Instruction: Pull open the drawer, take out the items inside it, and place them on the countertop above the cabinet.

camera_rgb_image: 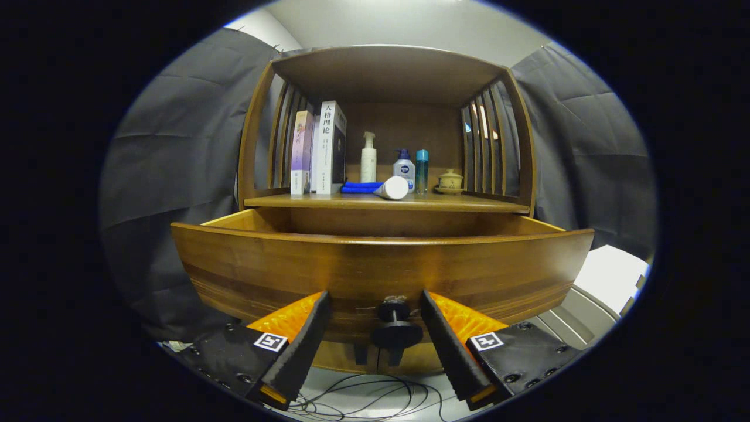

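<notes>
Already pulled out, the stiff, heavy-looking wooden drawer (381,264) is best taken by its knob (396,328), flanked untouched by the wide-spread gripper (375,305).

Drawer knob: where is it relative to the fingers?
Gripper view: the knob sits on the open drawer front, between the spread fingers, neither touching it.

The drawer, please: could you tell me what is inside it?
The drawer is pulled open, but its front panel hides the contents; only the bare inner walls show. The open gripper flanks its knob without touching.
</notes>
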`<state>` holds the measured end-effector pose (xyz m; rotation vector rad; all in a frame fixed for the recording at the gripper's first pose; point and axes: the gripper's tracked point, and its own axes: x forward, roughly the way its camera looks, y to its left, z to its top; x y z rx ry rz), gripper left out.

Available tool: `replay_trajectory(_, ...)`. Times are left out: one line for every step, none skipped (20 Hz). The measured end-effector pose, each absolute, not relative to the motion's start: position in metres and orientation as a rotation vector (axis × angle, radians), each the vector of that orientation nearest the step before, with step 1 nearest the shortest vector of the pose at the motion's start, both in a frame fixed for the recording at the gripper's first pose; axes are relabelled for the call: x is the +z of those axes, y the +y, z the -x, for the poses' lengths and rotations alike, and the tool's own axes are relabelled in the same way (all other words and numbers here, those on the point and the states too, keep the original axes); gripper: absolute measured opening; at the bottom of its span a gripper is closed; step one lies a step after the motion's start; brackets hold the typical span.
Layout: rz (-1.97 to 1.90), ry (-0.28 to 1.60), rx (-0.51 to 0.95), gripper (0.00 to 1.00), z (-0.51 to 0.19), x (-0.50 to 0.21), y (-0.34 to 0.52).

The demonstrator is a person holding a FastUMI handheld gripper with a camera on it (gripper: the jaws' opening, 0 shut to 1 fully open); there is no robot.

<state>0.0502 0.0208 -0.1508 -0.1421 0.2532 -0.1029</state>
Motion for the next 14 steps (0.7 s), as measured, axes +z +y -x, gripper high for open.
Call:
replay_trajectory(0.152, 0.251, -0.104, 0.97, -0.056, -0.148, 0.019)
replay_trajectory(0.151, 0.268, -0.106, 0.98, -0.059, -0.152, 0.019)
replay_trajectory(0.153, 0.249, -0.107, 0.98, -0.062, -0.149, 0.018)
replay_trajectory(0.15, 0.271, -0.109, 0.98, -0.068, -0.154, 0.017)
replay_trajectory(0.149, 0.261, -0.112, 0.97, -0.073, -0.15, 0.018)
replay_trajectory(0.152, 0.276, -0.114, 0.97, -0.077, -0.153, 0.018)
replay_trajectory(0.153, 0.27, -0.116, 0.97, -0.083, -0.152, 0.018)
replay_trajectory(0.153, 0.28, -0.118, 0.98, -0.088, -0.154, 0.017)
replay_trajectory(0.156, 0.274, -0.119, 0.97, -0.094, -0.153, 0.016)
replay_trajectory(0.159, 0.279, -0.121, 0.97, -0.097, -0.155, 0.016)
replay_trajectory(0.164, 0.276, -0.123, 0.97, -0.101, -0.154, 0.015)
replay_trajectory(0.167, 0.277, -0.124, 0.97, -0.106, -0.155, 0.015)
replay_trajectory(0.17, 0.274, -0.125, 0.97, -0.11, -0.156, 0.015)
replay_trajectory(0.172, 0.274, -0.126, 0.97, -0.113, -0.156, 0.014)
